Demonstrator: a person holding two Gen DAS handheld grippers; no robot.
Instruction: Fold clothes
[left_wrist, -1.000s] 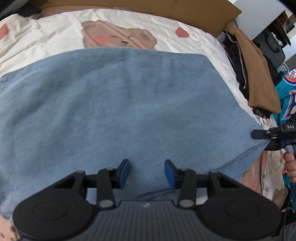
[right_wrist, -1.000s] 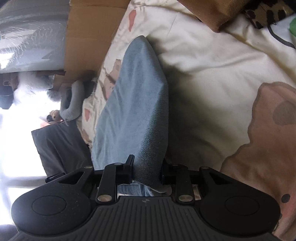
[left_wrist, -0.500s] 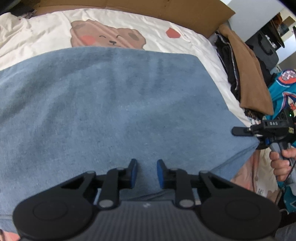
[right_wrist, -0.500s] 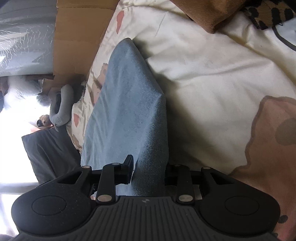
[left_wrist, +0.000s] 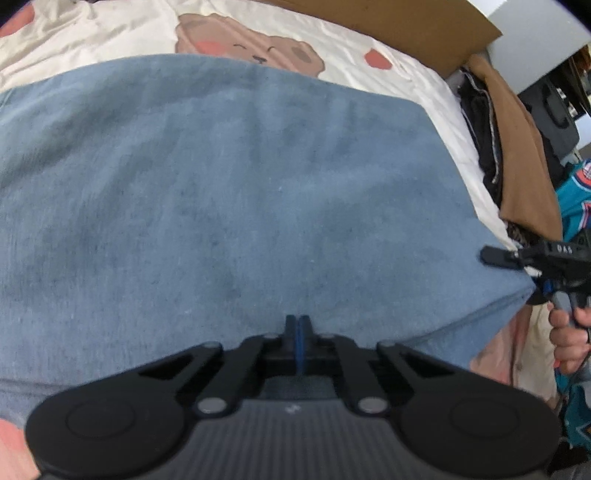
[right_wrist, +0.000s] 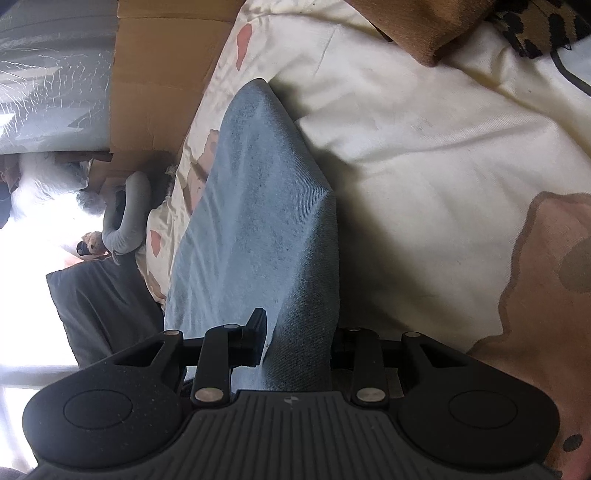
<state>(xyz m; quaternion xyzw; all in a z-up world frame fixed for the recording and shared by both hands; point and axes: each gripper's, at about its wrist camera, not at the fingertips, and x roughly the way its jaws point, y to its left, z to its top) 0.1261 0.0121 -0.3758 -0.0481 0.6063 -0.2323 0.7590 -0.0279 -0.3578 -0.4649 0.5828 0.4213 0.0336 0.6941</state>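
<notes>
A dusty-blue garment (left_wrist: 258, 192) lies spread on a cream bedsheet with a bear print (left_wrist: 251, 48). My left gripper (left_wrist: 297, 323) is shut, its blue pads pressed together at the garment's near edge; no fold of cloth shows between them. My right gripper (right_wrist: 299, 332) is shut on a thick folded edge of the same blue garment (right_wrist: 258, 221), which runs away from it as a raised ridge. In the left wrist view that right gripper (left_wrist: 524, 273) holds the garment's right corner, with a person's hand (left_wrist: 569, 332) on its handle.
A pile of brown and black clothes (left_wrist: 517, 147) and a teal jersey (left_wrist: 576, 199) lie at the bed's right side. Cardboard (left_wrist: 388, 22) lines the far edge. A grey sleeve (right_wrist: 125, 218) and dark cushion (right_wrist: 99, 302) sit beyond the bed's left end.
The left gripper's fingers have come together from wide open over the garment's near edge. The right gripper keeps its hold on the folded edge and has barely shifted.
</notes>
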